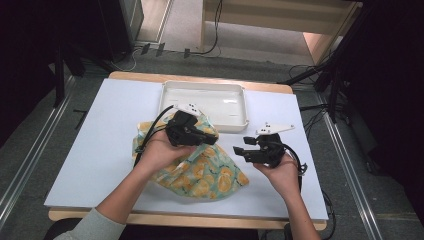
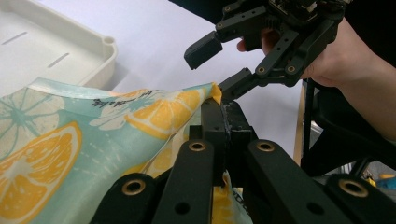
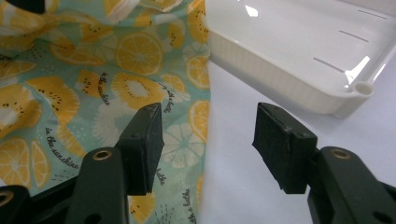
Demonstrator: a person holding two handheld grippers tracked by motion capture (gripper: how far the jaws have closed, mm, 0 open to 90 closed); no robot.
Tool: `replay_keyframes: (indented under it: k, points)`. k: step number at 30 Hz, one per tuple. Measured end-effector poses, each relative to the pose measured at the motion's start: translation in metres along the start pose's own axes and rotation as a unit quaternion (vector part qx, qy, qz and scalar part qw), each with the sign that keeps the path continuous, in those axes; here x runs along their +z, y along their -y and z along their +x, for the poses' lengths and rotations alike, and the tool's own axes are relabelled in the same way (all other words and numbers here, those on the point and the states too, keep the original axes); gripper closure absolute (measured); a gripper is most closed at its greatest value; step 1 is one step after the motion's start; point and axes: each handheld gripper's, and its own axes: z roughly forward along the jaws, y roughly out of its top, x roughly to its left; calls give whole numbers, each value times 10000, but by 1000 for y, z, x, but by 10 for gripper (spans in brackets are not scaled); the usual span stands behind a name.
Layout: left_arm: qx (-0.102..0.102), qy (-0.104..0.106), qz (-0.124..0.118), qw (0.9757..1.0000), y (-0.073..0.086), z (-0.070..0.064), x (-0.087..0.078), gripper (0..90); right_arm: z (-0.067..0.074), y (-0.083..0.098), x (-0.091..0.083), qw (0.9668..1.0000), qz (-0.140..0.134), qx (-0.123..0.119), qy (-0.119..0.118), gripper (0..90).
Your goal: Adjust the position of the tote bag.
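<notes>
High view: a soft mint-green cloth printed with orange and lemon slices (image 1: 200,167) lies rumpled on the white tabletop (image 1: 100,150), its far edge just in front of a shallow white plastic tray (image 1: 205,102). The left gripper (image 1: 207,137) sits over the cloth's upper part. The right gripper (image 1: 242,151) hovers beside the cloth's right edge, jaws pointing toward it.

Left gripper view: jaws clamped tight on a raised fold of the cloth (image 2: 93,130); fabric pokes out between the pads and drapes away to the left. The right gripper (image 2: 219,65) is just beyond, jaws spread, its lower pad close to the pinched corner; whether it touches, I cannot tell.

Right gripper view: jaws stand wide with nothing between them. The cloth (image 3: 93,93) spreads left of centre, its hemmed edge running down between the pads; the tray (image 3: 299,60) is at upper right.

Judgement: thin, light, limp fabric. It will sag and bunch, offers no stiffness, and may slip from a shallow pinch. Best hold looks like the hem or a corner, taken deep in the pads, well apart from the left grip so the cloth can be spread.
</notes>
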Motion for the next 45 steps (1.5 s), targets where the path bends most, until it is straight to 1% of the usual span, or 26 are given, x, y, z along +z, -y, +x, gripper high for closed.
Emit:
replay_keyframes:
  k: [2,3,4,5,7,9,11,13,14,15,17,21,22,23,25,26,27,28,29,33,36,37,39,40,44,45]
  points:
    - [17,33,17,10000,-1,-1,3,900,0,0,-1,10000,-10,10,14,433]
    - [12,73,26,10000,-3,-2,8,900,-2,2,-3,10000,-11,48,46,433]
    - [12,73,26,10000,-3,-2,8,900,-2,2,-3,10000,-11,48,46,433]
    - [25,90,42,9999,-3,-3,12,900,-3,2,-3,10000,-17,30,55,433]
    - [50,119,126,9998,-4,-4,20,900,-6,5,-7,9999,-21,92,115,433]
    - [45,135,129,9998,-4,-4,22,900,-7,5,-8,9998,-17,107,136,433]
    - [51,167,163,9997,-5,-6,29,900,-9,7,-10,9998,-37,132,172,433]
    - [120,186,247,9995,-5,-8,37,900,-12,9,-14,9996,-73,184,225,434]
    - [120,186,247,9995,-5,-8,37,900,-12,9,-14,9996,-73,184,225,434]
    - [130,222,307,9992,-5,-9,43,900,-14,10,-16,9994,-88,208,264,433]
    - [120,277,350,9989,-4,-11,48,900,-15,11,-17,9992,-113,241,296,434]
    - [132,364,382,9985,-4,-15,55,900,-18,13,-20,9988,-133,310,368,435]
    - [150,425,379,9983,-4,-17,57,900,-18,13,-20,9988,-133,310,368,435]
    - [234,479,368,9979,-5,-22,58,900,-20,14,-22,9985,-143,349,401,436]
    - [317,444,421,9976,-5,-27,60,900,-22,15,-24,9982,-141,386,431,437]
    - [317,444,421,9976,-5,-27,60,900,-22,15,-24,9982,-141,386,431,437]
    - [298,394,516,9974,-3,-24,65,900,-23,16,-25,9979,-154,414,477,437]
    - [298,394,516,9974,-3,-24,65,900,-23,16,-25,9979,-154,414,477,437]
    - [195,375,568,9975,1,-19,69,900,-24,16,-25,9978,-160,408,495,437]
    - [138,337,679,9970,6,-14,75,900,-23,16,-23,9979,-119,402,484,437]
    - [95,317,692,9971,6,-12,76,895,-23,16,-22,9980,-93,386,484,437]
    - [90,357,729,9967,6,-11,74,871,-22,16,-21,9981,-84,387,477,437]
    - [90,346,715,9968,6,-11,73,859,-22,16,-21,9981,-87,378,473,438]
    - [76,349,709,9968,5,-11,71,809,-22,16,-22,9981,-106,373,473,438]
    - [44,346,715,9968,4,-12,64,667,-20,15,-22,9983,-110,359,443,440]
    - [48,301,720,9969,3,-12,62,625,-20,15,-21,9983,-114,347,444,440]
